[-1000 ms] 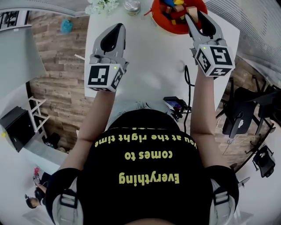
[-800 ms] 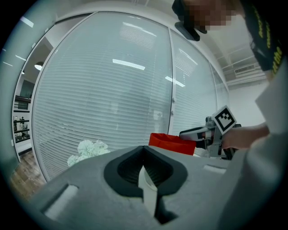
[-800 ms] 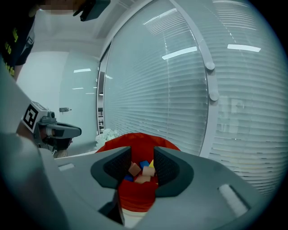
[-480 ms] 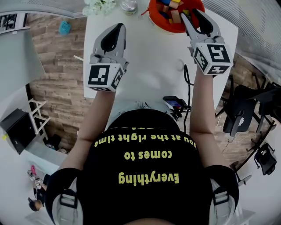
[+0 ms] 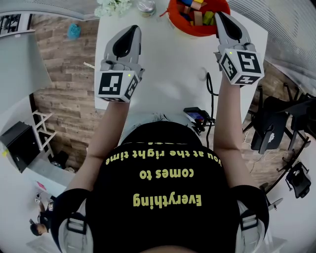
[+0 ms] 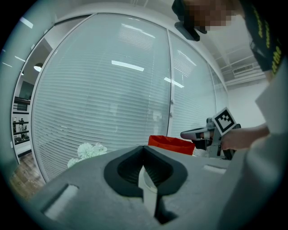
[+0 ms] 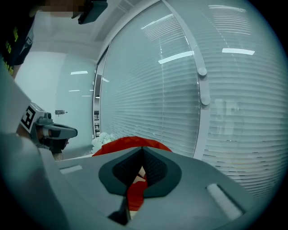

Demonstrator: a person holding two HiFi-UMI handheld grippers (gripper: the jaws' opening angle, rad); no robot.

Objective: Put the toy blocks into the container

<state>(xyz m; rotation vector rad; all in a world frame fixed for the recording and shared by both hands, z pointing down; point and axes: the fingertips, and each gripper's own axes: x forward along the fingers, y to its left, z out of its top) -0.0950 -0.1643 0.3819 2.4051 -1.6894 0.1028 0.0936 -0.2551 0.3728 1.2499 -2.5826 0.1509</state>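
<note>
Since the earlier frames, the right gripper (image 5: 220,17) had closed its jaws, which met with nothing between them at the near right rim of the red container (image 5: 190,30). Toy blocks (image 5: 198,16) lay inside it, at the white table's (image 5: 168,64) far edge. The left gripper (image 5: 131,30) hovered at left, jaws together, empty.

A white table (image 5: 168,74) carries a red container (image 5: 183,27) at its far right edge. White flowers (image 5: 113,7) and a small jar (image 5: 147,7) stand at the far left. A black cable (image 5: 211,88) lies along the right side.
</note>
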